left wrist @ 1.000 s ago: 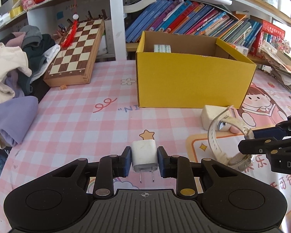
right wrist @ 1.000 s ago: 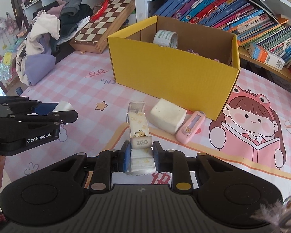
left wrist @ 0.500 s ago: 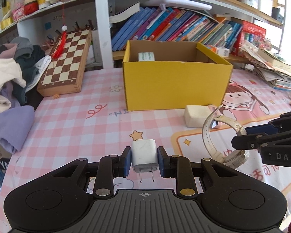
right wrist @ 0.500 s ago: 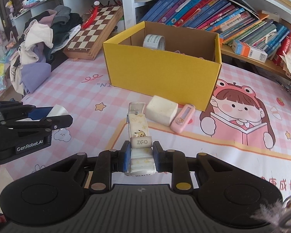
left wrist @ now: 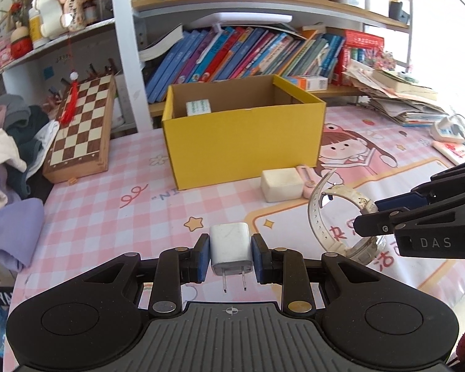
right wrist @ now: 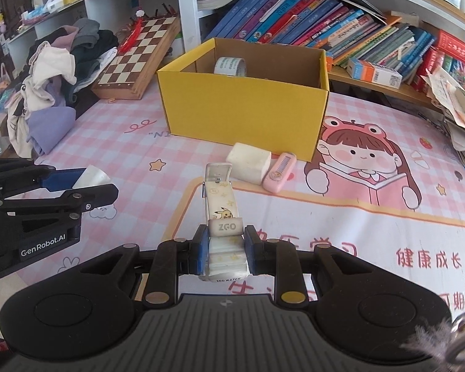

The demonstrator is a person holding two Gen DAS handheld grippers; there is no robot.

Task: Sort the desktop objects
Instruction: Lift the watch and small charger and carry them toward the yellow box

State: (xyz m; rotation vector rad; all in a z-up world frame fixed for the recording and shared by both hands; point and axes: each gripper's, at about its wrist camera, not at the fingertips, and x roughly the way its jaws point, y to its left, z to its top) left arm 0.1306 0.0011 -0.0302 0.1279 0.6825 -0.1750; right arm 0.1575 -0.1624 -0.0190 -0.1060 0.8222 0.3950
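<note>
Both grippers hover in front of the yellow box [left wrist: 245, 142] on the table [left wrist: 114, 210]. Left gripper [left wrist: 231, 259] fingers clamp a white charger [left wrist: 231, 245]; right gripper [right wrist: 223, 254] fingers clamp a white watch [right wrist: 221, 214], both held off the table.

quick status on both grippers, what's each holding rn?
Left gripper: jaws shut on the white plug adapter, prongs pointing back at the camera.
Right gripper: jaws shut on the white watch, strap sticking forward.
</note>
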